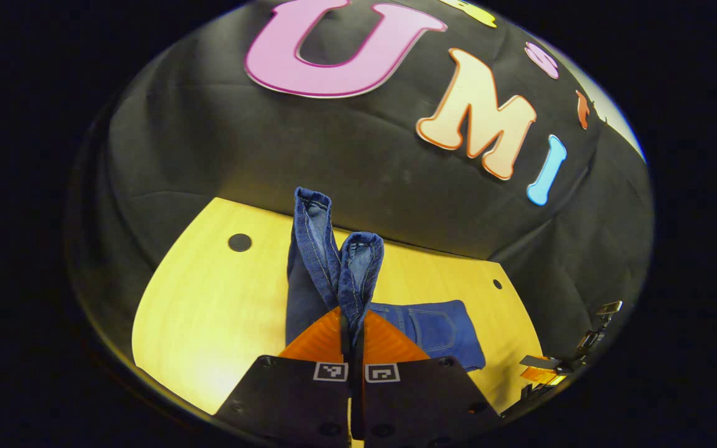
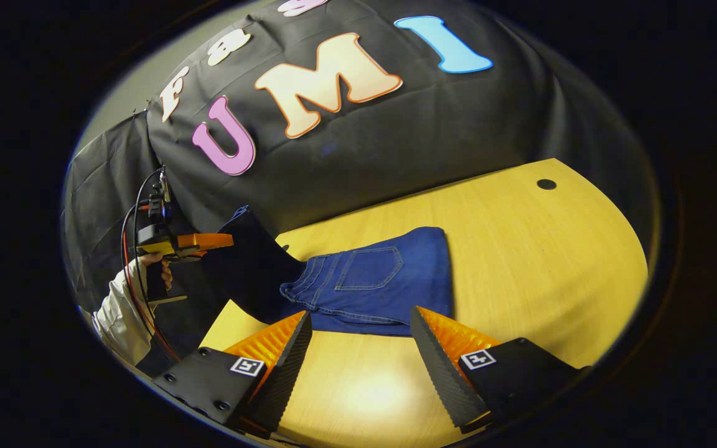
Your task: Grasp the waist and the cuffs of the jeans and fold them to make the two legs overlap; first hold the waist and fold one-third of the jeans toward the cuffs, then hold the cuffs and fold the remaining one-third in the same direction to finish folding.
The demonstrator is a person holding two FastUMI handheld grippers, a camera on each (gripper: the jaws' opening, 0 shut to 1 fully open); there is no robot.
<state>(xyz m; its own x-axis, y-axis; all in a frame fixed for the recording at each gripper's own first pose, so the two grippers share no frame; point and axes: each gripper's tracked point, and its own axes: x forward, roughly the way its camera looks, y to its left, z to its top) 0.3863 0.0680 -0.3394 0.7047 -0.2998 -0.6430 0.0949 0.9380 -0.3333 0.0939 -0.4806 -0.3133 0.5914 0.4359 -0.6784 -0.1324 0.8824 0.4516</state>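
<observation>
The blue jeans lie on the yellow wooden table, the waist part folded flat with a back pocket facing up. Their legs rise off the table toward my left gripper, which a hand holds at the left. In the left gripper view my left gripper is shut on both legs just below the cuffs, which stick up past the fingertips side by side. The folded waist part lies beyond, to the right. My right gripper hangs open over the near edge of the jeans, touching nothing.
The table has a round dark hole at its far right and another near the cuffs. Black cloth walls close in behind the table. Cables trail from the left gripper. My right gripper shows at the table's right edge.
</observation>
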